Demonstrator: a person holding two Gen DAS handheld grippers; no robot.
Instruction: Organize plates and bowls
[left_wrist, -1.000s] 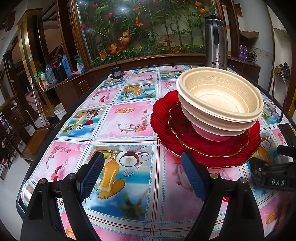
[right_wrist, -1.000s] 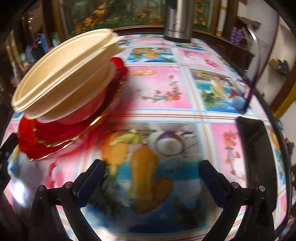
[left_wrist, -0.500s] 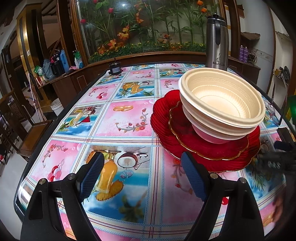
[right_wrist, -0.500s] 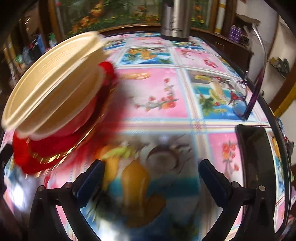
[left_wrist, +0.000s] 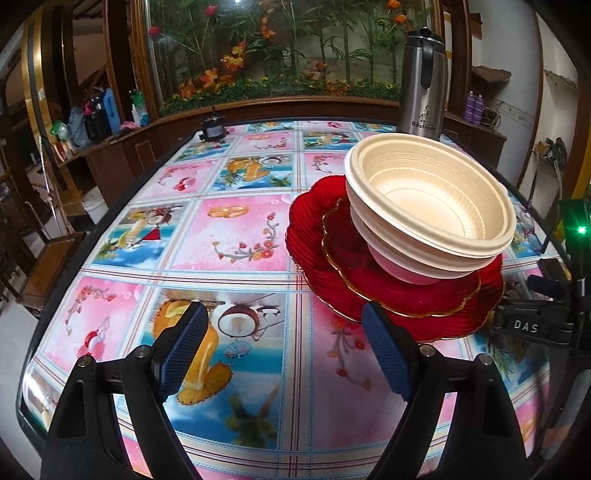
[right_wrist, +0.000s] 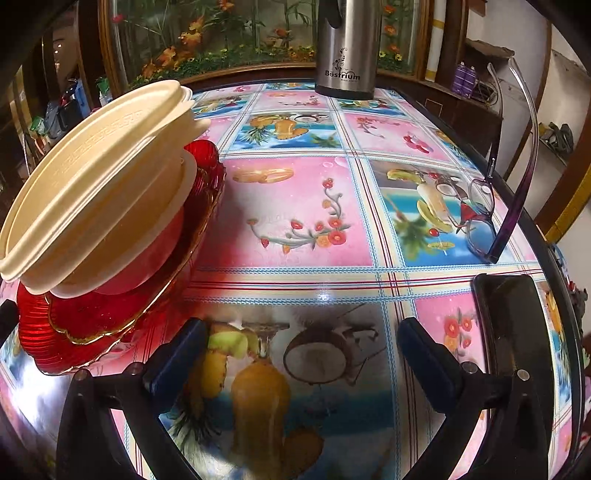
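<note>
Nested cream bowls (left_wrist: 424, 199) sit on a pink bowl (left_wrist: 391, 266), stacked on a gold-rimmed red plate (left_wrist: 354, 254) and a larger red plate (left_wrist: 306, 221). The stack stands on the patterned table, right of centre in the left wrist view. My left gripper (left_wrist: 284, 350) is open and empty, just short of the plates' near-left edge. In the right wrist view the cream bowls (right_wrist: 96, 184) and the red plates (right_wrist: 85, 321) lie to the left. My right gripper (right_wrist: 303, 362) is open over bare tablecloth, with nothing between its fingers. Its body (left_wrist: 535, 325) shows right of the stack.
A steel thermos (right_wrist: 347, 48) stands at the table's far edge. Purple glasses (right_wrist: 480, 206) and a black phone (right_wrist: 506, 332) lie on the right side near the table's edge. A small dark object (left_wrist: 212, 127) sits at the far left corner.
The right gripper shifted sideways near the stack and its view has gone from blurred to sharp. The left gripper has barely moved. Both grippers stayed open, and the stack has not moved.
</note>
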